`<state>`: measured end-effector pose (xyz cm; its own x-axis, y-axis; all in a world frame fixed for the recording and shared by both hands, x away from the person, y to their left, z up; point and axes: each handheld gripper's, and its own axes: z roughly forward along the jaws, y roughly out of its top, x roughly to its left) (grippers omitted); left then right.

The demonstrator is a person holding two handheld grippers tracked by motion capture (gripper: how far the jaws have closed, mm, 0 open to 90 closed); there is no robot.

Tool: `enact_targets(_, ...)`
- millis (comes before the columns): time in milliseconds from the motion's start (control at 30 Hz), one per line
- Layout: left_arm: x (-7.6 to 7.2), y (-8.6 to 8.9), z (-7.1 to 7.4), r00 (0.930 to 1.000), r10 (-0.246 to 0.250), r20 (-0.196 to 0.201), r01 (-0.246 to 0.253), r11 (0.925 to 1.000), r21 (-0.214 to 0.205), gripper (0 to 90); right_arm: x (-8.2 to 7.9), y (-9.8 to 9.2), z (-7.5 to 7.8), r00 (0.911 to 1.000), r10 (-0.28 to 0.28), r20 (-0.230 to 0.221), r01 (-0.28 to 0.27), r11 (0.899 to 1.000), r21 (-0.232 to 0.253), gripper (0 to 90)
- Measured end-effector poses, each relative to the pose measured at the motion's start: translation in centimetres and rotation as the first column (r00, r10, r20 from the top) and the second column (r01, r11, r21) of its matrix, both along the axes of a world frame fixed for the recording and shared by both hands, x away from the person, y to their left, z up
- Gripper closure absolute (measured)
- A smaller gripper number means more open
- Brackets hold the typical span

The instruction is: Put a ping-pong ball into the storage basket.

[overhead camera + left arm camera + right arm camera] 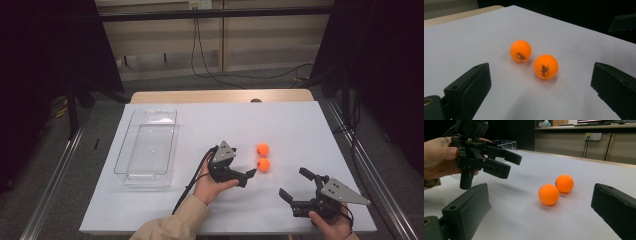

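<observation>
Two orange balls lie side by side on the white table, the far ball (262,148) and the near ball (263,164). My left gripper (247,177) is held in a hand just left of the near ball, open and empty. In the left gripper view the near ball (545,66) and far ball (520,51) lie ahead of the wide-apart fingers (474,85). My right gripper (295,183) is at the front right, open and empty, pointing toward the balls. Its view shows both balls (548,194) (564,183) and the left gripper (514,167) raised off the table.
A clear plastic tray (145,147) stands empty on the left part of the table; its corner (507,145) shows behind the left gripper. The white table sheet (225,120) ends at a wooden strip at the back. Cables lie on the floor beyond.
</observation>
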<state>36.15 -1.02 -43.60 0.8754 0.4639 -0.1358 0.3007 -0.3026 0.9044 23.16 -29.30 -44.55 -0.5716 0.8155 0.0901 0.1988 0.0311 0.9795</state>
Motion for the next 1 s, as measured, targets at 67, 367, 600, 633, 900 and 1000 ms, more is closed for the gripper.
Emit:
enact_targets(67,0.1,0.0,0.0,1.0,0.0,0.0,0.0,1.0,0.003,2.8,0.0,0.0,0.0,1.0,0.0,-0.001,0.0,1.0,-0.001,1.1)
enact_targets(367,0.2,0.0,0.1,1.0,0.006,0.001,-0.006,1.0,0.0,2.9,0.0,0.0,0.0,1.0,0.001,0.0,-0.001,1.0,0.001,1.1)
enact_targets(600,0.2,-0.5,0.1,1.0,-0.008,0.004,0.008,0.9999,0.011,2.9,0.0,0.0,0.0,1.0,0.002,0.0,-0.002,1.0,0.0,1.1)
enact_targets(633,0.2,-0.6,0.1,1.0,-0.007,0.001,0.007,0.9999,0.009,2.9,0.0,0.0,0.0,1.0,0.002,0.0,-0.002,1.0,0.001,1.1)
enact_targets(900,0.4,-1.0,0.1,0.9999,-0.015,-0.001,0.015,0.9997,0.021,2.9,0.0,-0.1,0.0,1.0,0.002,0.001,-0.002,1.0,0.001,1.1)
enact_targets(1000,0.5,-1.2,0.1,0.9999,-0.013,-0.004,0.013,0.9997,0.02,2.9,0.0,-0.1,0.1,1.0,0.003,0.002,-0.003,1.0,0.002,1.1)
